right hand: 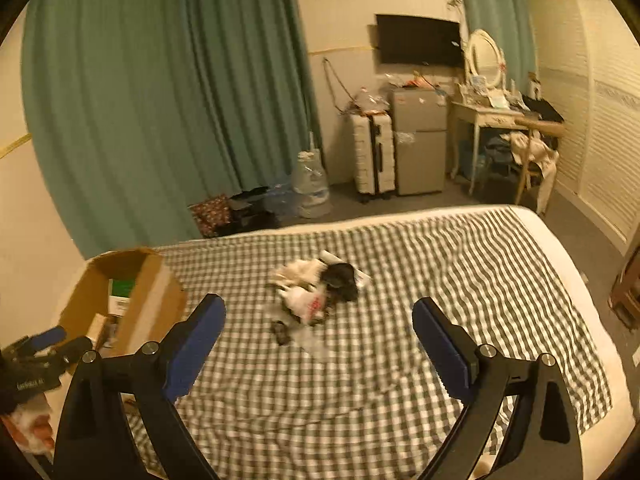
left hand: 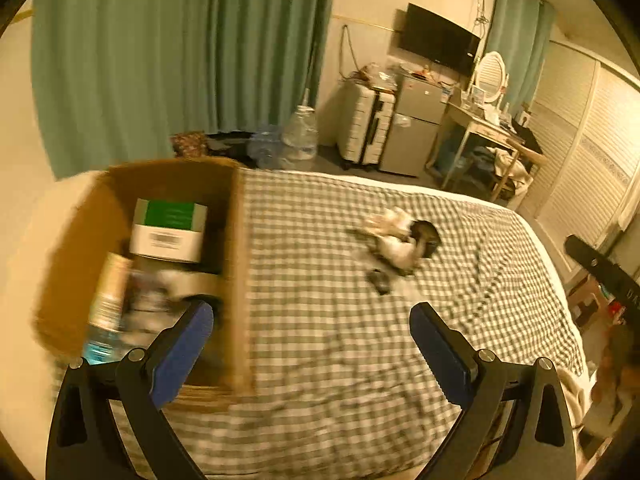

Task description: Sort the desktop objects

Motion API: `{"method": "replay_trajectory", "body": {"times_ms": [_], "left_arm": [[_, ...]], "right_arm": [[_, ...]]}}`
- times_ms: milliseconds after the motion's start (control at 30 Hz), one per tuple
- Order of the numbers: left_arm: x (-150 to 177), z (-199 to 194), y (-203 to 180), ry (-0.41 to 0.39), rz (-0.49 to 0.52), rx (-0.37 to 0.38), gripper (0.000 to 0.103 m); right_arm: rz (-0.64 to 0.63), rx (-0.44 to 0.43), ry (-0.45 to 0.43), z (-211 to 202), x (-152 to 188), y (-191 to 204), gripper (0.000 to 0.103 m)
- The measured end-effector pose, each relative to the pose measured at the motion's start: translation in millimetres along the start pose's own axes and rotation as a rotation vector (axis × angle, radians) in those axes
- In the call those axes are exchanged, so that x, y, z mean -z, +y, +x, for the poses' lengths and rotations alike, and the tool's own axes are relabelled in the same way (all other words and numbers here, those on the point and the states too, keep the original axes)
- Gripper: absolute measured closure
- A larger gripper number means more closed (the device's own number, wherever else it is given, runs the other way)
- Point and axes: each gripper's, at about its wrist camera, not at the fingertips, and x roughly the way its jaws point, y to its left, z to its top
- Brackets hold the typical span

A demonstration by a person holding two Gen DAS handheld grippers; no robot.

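My left gripper [left hand: 311, 332] and right gripper [right hand: 319, 328] both gape empty over the checked bedspread [right hand: 400, 360] (cardboard box [left hand: 236, 264] left, clutter pile [right hand: 316, 292] beyond).

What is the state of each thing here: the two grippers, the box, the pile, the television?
left gripper: jaws open, nothing between them
right gripper: jaws open, nothing between them
cardboard box: open on top, things inside
green and white carton: lying in the box
pile of small items: loose on the checked cover
television: screen dark
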Motion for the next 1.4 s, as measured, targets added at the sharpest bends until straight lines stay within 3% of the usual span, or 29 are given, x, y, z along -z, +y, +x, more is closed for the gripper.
{"method": "replay_trajectory", "body": {"times_ms": [200, 333, 600, 700, 767, 867, 967, 1033, 1067, 1200, 1267, 1333, 1400], "left_arm": [[19.7, 68.9, -45.7, 0.084, -0.033, 0.025, 0.002], [26.2, 116.1, -64.9, 0.131, 0.004, -0.025, 0.002], [24.7, 184.1, -79.0, 0.095, 0.074, -0.006, 0.002], [19.0, 208.7, -79.6, 0.106, 0.066, 0.008, 0.002], [15.6, 223.9, -79.2, 0.103, 0.049, 0.027, 0.003], [13.2, 230.9, -77.6, 0.052, 0.057, 0.025, 0.007], [14.2, 235.4, -74.7, 0.041, 0.063, 0.071, 0.008], [13.9, 235.7, -72.3, 0.019, 0.058, 0.032, 0.019], [12.6, 234.8, -71.2, 0.009, 0.051, 0.012, 0.019], [11.3, 239.1, -66.3, 0.023, 0.007, 0.091, 0.019], [15.6, 250.3, -65.9, 0.073, -0.004, 0.128, 0.024], [20.3, 257.6, -67.6, 0.093, 0.011, 0.086, 0.073], [18.7, 259.8, -60.9, 0.096, 0.001, 0.068, 0.073]], "right_arm": [[0.043, -0.008, 0.082, 44.2, 20.2, -26.6, 0.008], [0.052, -0.028, 0.125, 74.7, 30.9, -35.9, 0.008], [0.107, -0.044, 0.170, 129.0, 44.9, -53.1, 0.008], [0.105, -0.037, 0.194, 147.0, 44.0, -55.8, 0.018], [0.117, -0.049, 0.202, 161.0, 40.9, -56.0, 0.019], [0.103, -0.082, 0.210, 184.3, 32.7, -46.7, 0.020], [0.056, -0.107, 0.197, 204.2, 23.8, -31.4, 0.024], [0.057, -0.126, 0.174, 211.6, 24.0, -24.6, 0.026], [0.075, -0.135, 0.165, 214.3, 25.8, -23.7, 0.027], [0.122, -0.160, 0.192, 227.8, 31.0, -22.3, 0.028], [0.132, -0.165, 0.214, 237.8, 33.7, -22.0, 0.029], [0.160, -0.196, 0.254, 245.9, 37.3, -23.9, 0.053], [0.168, -0.172, 0.286, 251.1, 41.4, -28.1, 0.065]]}}
